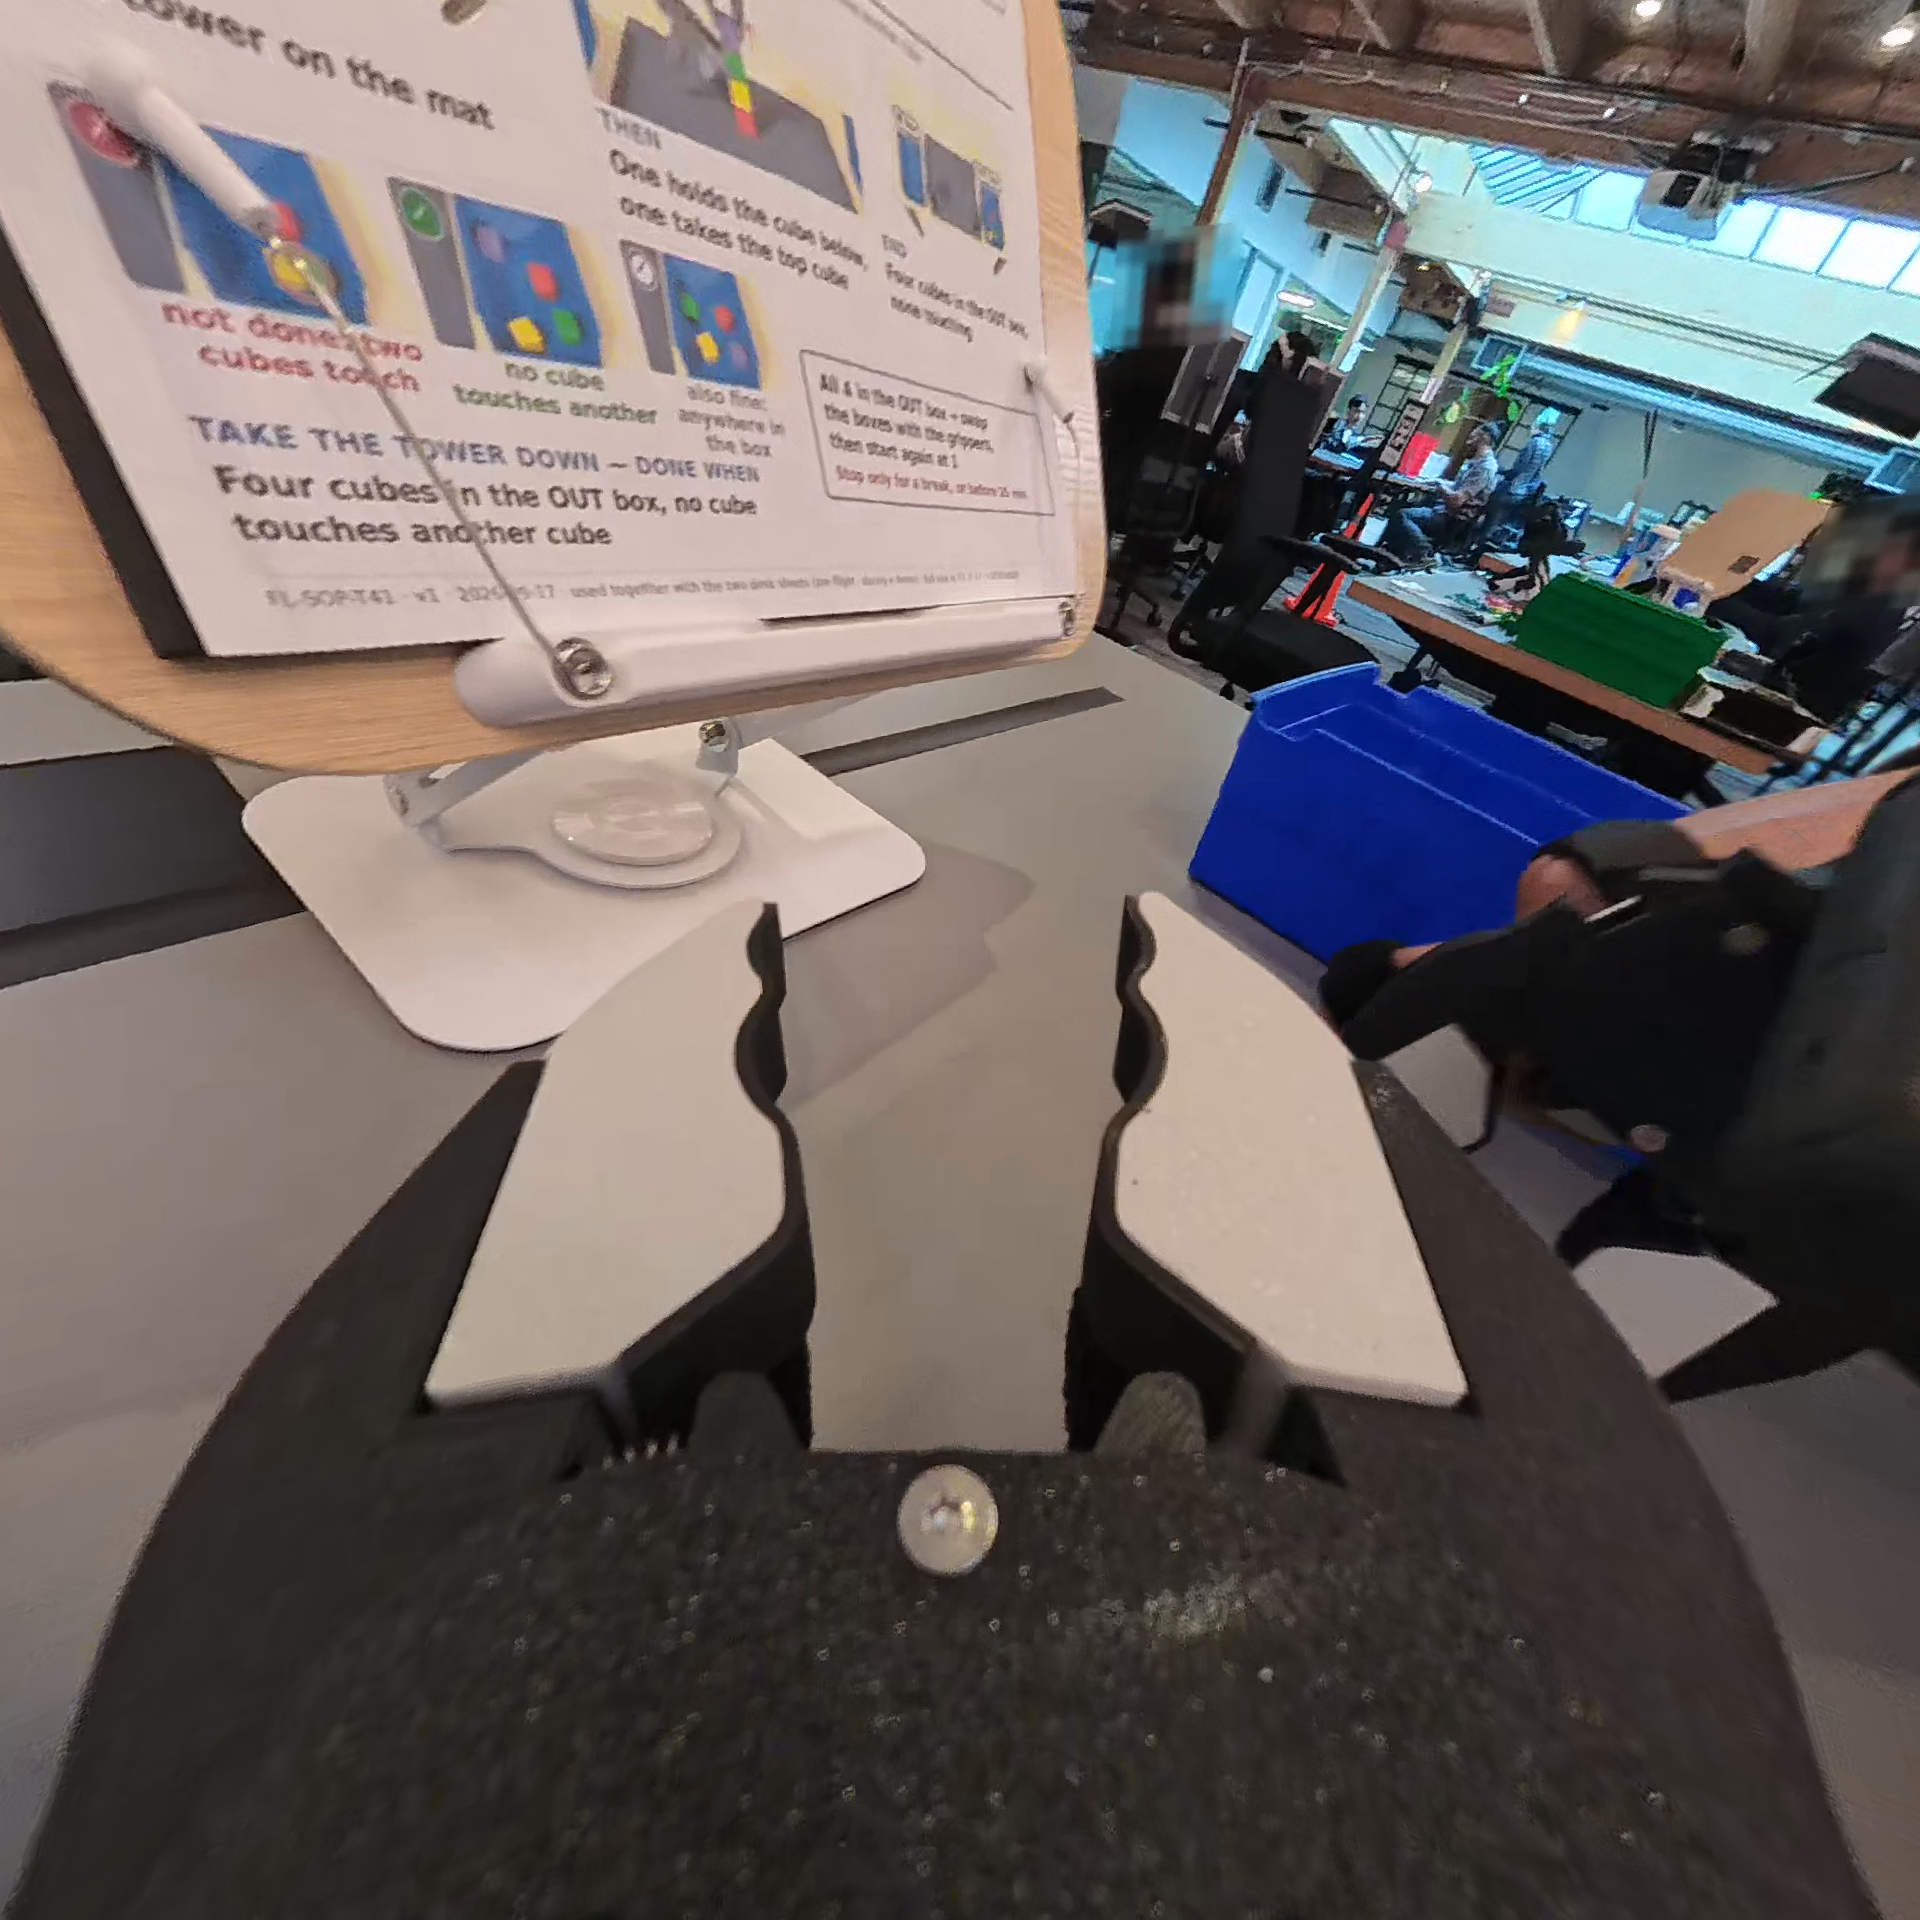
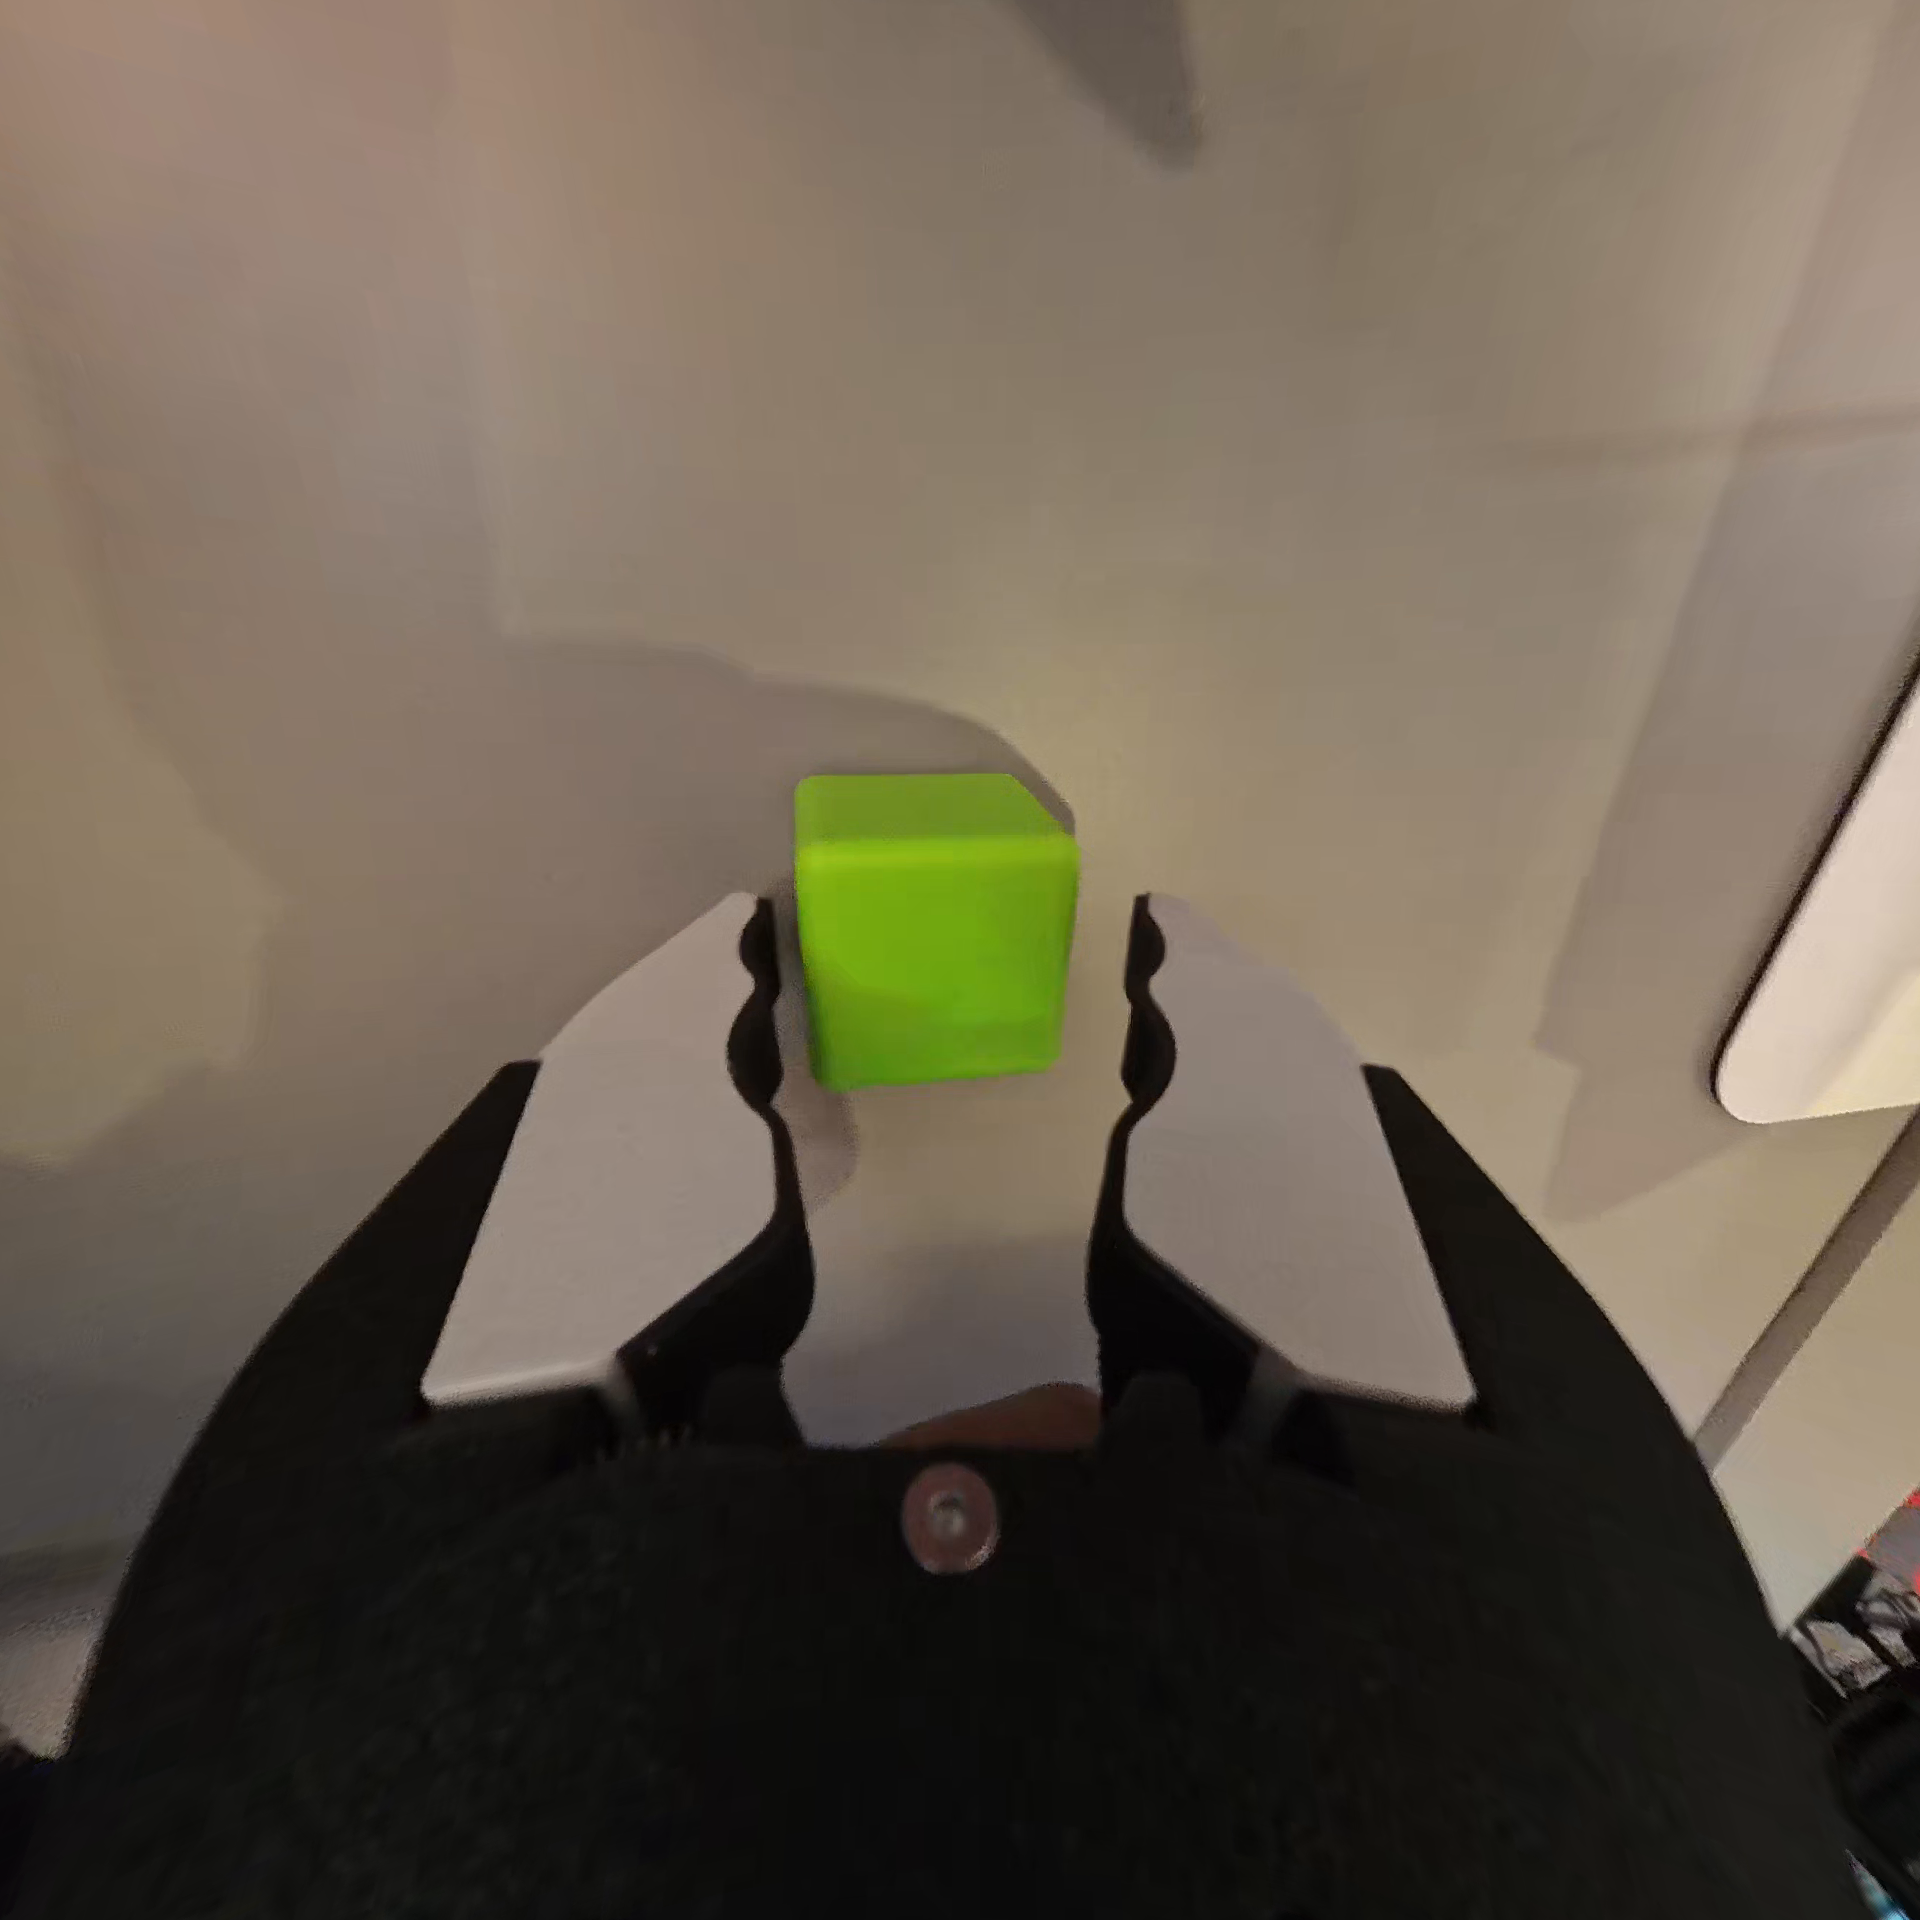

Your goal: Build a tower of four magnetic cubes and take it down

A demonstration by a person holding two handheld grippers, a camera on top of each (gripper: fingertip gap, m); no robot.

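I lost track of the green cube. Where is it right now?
In the right wrist view, the green cube sits on the pale surface, between the open right gripper fingertips, nearer the left one.

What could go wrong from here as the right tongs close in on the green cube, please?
1. The green cube sits nearer one finger of the open right tongs, so closing may push it sideways first.
2. It lies only at the fingertips, so a shallow pinch could slip.
3. The open left tongs face the white stand, away from the cube, and cannot steady it.

The instruction sheet (image 1: 540, 312) is cut off by the frame's top edge; distant people (image 1: 1455, 488) are too small.
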